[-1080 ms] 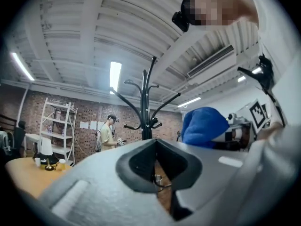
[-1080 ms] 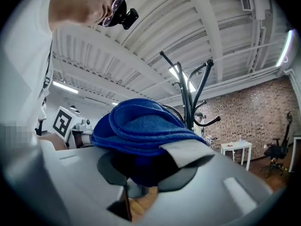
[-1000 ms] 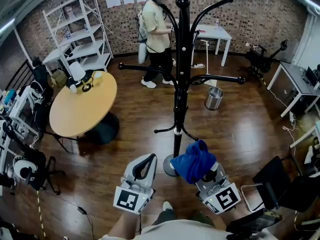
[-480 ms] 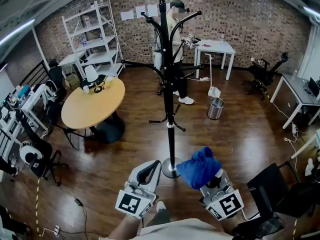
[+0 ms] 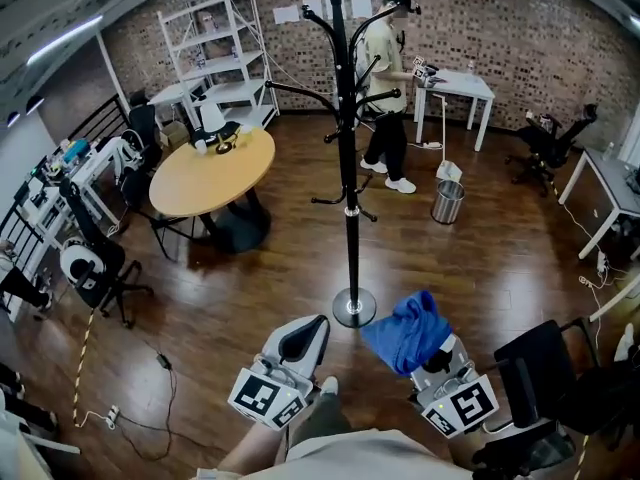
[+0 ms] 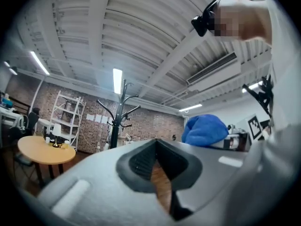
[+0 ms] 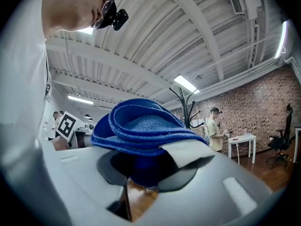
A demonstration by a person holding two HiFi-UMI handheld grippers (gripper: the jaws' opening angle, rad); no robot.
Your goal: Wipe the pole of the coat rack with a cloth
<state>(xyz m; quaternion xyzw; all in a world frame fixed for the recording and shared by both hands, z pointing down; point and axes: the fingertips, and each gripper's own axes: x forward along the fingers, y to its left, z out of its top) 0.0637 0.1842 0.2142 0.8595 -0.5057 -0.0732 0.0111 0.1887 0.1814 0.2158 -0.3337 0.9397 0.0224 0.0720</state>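
The black coat rack (image 5: 349,168) stands on the wood floor ahead of me, its round base (image 5: 354,308) just beyond both grippers. In the head view my right gripper (image 5: 428,348) is shut on a bunched blue cloth (image 5: 408,330), low and right of the base, apart from the pole. Left of the base my left gripper (image 5: 311,322) is shut and holds nothing. In the left gripper view the left gripper (image 6: 157,142) points up, with the rack (image 6: 116,121) far off and the cloth (image 6: 205,130) at right. The right gripper view shows the cloth (image 7: 141,128) heaped over the right gripper (image 7: 150,166).
A round wooden table (image 5: 212,173) stands left of the rack, with white shelving (image 5: 215,48) behind it. A person (image 5: 385,78) stands beyond the rack by a white table (image 5: 455,83). A metal bin (image 5: 447,202) sits at right, a black chair (image 5: 545,368) near right.
The head view has pulled back and turned, so the rack now looks smaller and farther from me. Both grippers stay low and near me, the right still holding the cloth.
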